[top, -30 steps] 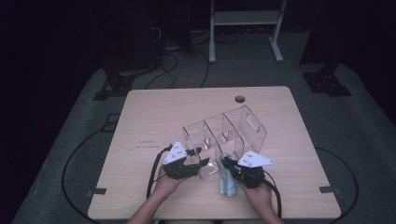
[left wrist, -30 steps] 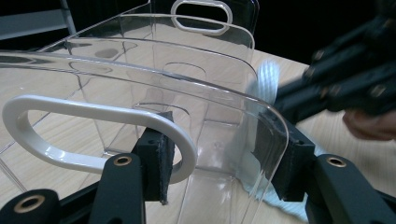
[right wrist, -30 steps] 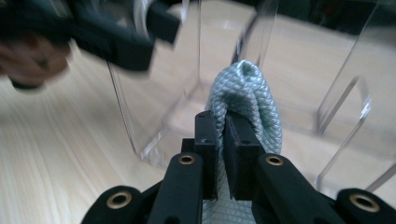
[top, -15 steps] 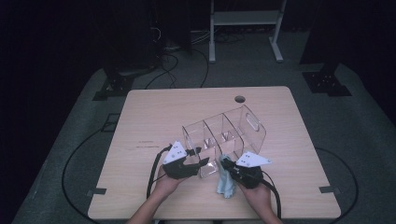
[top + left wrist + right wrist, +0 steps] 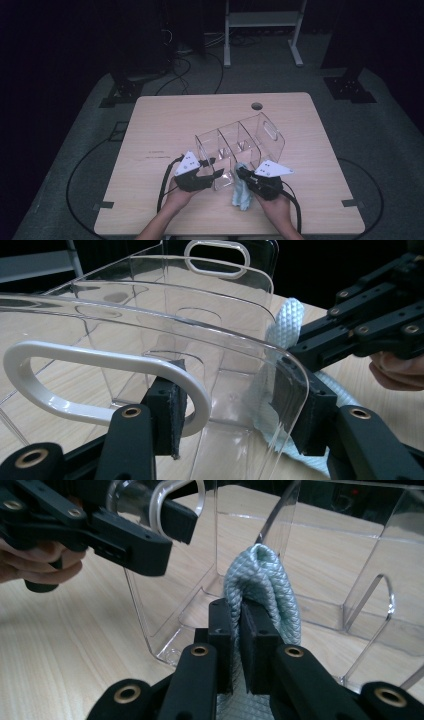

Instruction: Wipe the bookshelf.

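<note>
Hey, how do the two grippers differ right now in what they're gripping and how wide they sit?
The left gripper clamps the near end wall of the clear organizer beside its handle slot, while the right gripper pinches a folded pale blue cloth. The left gripper's fingers stand apart across the rigid wall; the right gripper's fingers sit nearly together on soft fabric. Both are black, hand-held and shut on something.

Clear organizer [image 5: 240, 150] on wooden table [image 5: 160, 130]
</note>
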### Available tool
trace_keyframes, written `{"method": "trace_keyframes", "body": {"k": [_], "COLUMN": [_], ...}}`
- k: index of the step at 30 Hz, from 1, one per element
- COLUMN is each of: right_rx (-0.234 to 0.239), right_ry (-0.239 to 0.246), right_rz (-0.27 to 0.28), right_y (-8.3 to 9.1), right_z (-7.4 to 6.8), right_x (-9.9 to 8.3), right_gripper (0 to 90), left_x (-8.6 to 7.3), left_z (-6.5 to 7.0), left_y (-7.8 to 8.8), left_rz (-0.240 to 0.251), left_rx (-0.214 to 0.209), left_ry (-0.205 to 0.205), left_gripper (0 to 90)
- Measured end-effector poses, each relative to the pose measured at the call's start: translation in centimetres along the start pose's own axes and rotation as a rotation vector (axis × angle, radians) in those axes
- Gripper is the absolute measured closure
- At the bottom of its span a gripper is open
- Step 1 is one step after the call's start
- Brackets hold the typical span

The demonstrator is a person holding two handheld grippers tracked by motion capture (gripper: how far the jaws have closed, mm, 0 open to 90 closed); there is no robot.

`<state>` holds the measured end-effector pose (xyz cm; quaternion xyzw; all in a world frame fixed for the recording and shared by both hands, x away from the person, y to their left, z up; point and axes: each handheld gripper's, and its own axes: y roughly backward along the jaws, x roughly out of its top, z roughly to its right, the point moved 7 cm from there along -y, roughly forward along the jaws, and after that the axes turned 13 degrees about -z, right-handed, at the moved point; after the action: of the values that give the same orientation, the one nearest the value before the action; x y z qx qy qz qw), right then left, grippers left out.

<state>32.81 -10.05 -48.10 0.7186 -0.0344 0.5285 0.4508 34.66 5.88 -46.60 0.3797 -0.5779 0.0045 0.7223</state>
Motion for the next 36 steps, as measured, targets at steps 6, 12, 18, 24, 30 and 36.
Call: {"method": "trace_keyframes", "body": {"k": [6, 12, 18, 24, 30, 36], "right_rx": [0.016, -0.003, 0.000, 0.005, 0.015, 0.034], "right_ry": [-0.021, 0.006, 0.002, 0.001, -0.013, -0.035], "right_rz": [-0.095, 0.015, -0.064, -0.009, -0.051, -0.096], "right_y": [-2.0, 0.6, -1.3, -0.1, -1.1, -2.0], "right_z": [0.0, -0.1, 0.0, -0.1, -0.1, 0.0], "right_x": [-2.3, 0.6, -1.6, -0.3, -1.3, -2.5], "right_gripper": [83.8, 83.8, 83.8, 83.8, 83.7, 83.6], "left_x": [0.0, 0.1, 0.1, 0.1, 0.0, 0.0], "left_z": [0.1, 0.2, 0.2, 0.2, 0.3, 0.5], "left_y": [0.0, -0.1, -0.1, -0.1, -0.1, 0.1], "left_rz": [0.001, 0.007, 0.003, 0.007, -0.005, -0.025], "left_rx": [-0.001, -0.003, 0.001, -0.002, -0.009, -0.047], "left_ry": [0.001, 0.005, 0.002, 0.001, -0.007, -0.082], "left_gripper": [47.6, 47.6, 47.6, 47.5, 47.1, 31.8]}}
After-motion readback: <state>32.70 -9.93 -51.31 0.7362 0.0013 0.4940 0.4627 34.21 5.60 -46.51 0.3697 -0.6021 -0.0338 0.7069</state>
